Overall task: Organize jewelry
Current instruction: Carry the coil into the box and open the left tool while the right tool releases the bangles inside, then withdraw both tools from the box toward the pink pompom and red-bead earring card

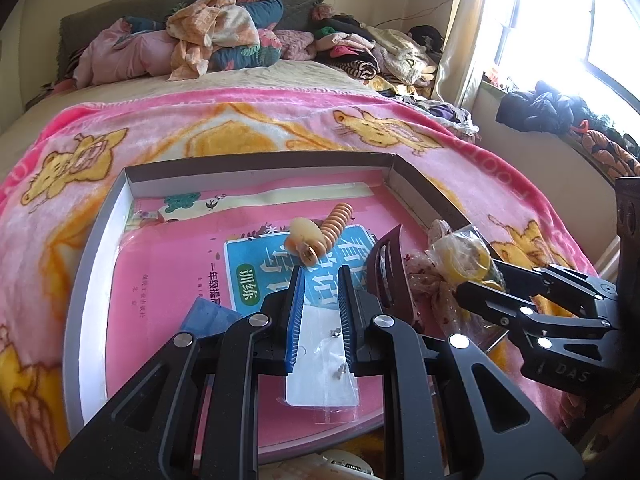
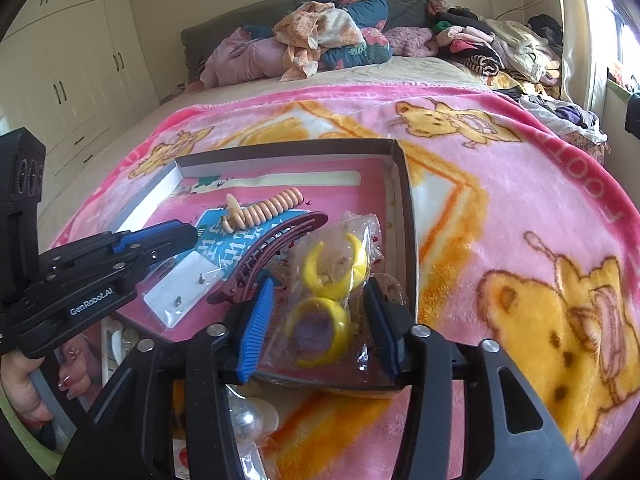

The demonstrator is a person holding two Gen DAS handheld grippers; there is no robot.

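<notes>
A shallow box (image 1: pixel 256 162) (image 2: pixel 280 148) lies on the bed with a pink book as its floor. On the book are a peach spiral hair tie (image 1: pixel 334 228) (image 2: pixel 272 206), a maroon hair clip (image 1: pixel 390 268) (image 2: pixel 276 248) and a white earring card (image 1: pixel 320 360) (image 2: pixel 180 288) in a clear sleeve. My left gripper (image 1: pixel 321 272) (image 2: pixel 188 234) hovers shut just above the card, nothing seen pinched. My right gripper (image 2: pixel 318 284) (image 1: pixel 468 292) stands open at the box's near right corner, with a clear bag of yellow hair claws (image 2: pixel 332 276) (image 1: pixel 460 256) loose between its fingers.
The box rests on a pink cartoon blanket (image 2: pixel 500 208). Piled clothes and bedding (image 2: pixel 328 40) fill the bed's far end. A wardrobe (image 2: pixel 68 76) stands left and a window (image 1: pixel 560 20) right. More bagged trinkets, one pearly (image 2: pixel 246 420), lie at the near edge. A hand (image 2: pixel 24 392) holds the left gripper.
</notes>
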